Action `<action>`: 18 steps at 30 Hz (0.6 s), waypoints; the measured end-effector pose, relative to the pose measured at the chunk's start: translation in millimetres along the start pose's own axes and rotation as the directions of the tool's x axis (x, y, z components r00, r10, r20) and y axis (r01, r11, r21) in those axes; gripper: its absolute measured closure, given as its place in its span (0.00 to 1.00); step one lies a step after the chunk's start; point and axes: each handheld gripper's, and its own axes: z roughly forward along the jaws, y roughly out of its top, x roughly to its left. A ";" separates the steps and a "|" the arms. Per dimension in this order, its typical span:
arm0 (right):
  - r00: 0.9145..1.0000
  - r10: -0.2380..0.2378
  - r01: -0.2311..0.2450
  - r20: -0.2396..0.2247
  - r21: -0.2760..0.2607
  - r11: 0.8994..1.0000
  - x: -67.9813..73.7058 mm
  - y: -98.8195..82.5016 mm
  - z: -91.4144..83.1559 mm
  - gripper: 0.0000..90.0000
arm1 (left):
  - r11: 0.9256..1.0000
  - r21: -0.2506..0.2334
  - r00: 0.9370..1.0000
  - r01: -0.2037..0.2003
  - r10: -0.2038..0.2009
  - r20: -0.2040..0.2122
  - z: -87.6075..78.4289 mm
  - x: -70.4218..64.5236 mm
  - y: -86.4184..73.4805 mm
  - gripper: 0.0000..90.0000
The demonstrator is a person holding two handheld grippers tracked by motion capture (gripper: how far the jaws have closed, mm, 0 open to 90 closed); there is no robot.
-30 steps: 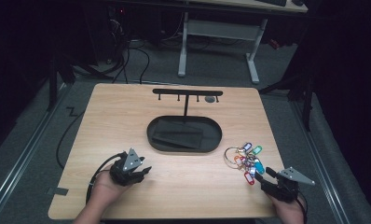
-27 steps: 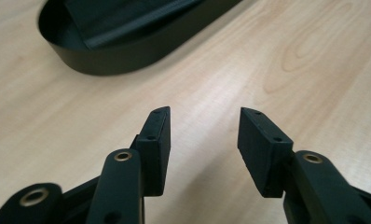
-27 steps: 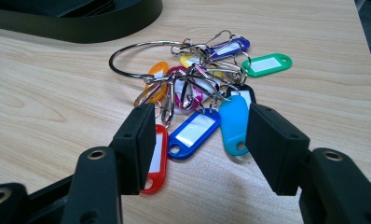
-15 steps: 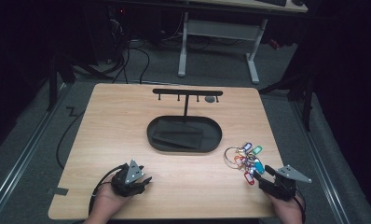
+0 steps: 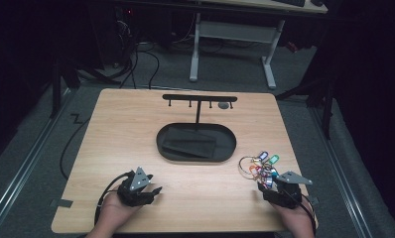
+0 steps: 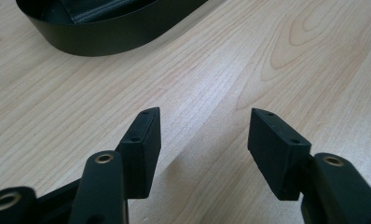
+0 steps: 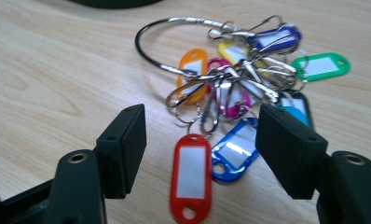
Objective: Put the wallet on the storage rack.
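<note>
**A:** What's the setting?

**B:** A light wooden table (image 5: 136, 134) in a dark room, on grey carpet, with cables trailing at eleven o'clock and a white-legged desk (image 5: 230, 54) beyond at twelve. A black oval tray (image 5: 195, 144) sits at the table's centre, and a black T-shaped rack (image 5: 199, 99) stands just behind it.

**A:** And the left gripper (image 5: 153, 191)?

**B:** Down at seven o'clock, low over bare wood. Its jaws have just been opening and stand wide apart, with nothing between them; the tray's rim (image 6: 109, 39) lies ahead at eleven.

**A:** The right gripper (image 5: 263, 184)?

**B:** At five o'clock. Its jaws have also just been opening and are spread wide, gripping nothing. The bunch of key tags (image 7: 239, 84) on a metal ring (image 7: 151, 46) lies flat on the wood just ahead, with the red tag (image 7: 190, 175) and a blue tag (image 7: 235, 151) lying in the gap between the pads, which do not press on them.
</note>
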 end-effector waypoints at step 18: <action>0.992 -0.124 0.124 -0.011 0.168 0.978 18.7 23.9 2.3 0.39 | 0.998 0.014 0.998 -0.055 0.055 0.019 2.4 -8.3 0.7 0.48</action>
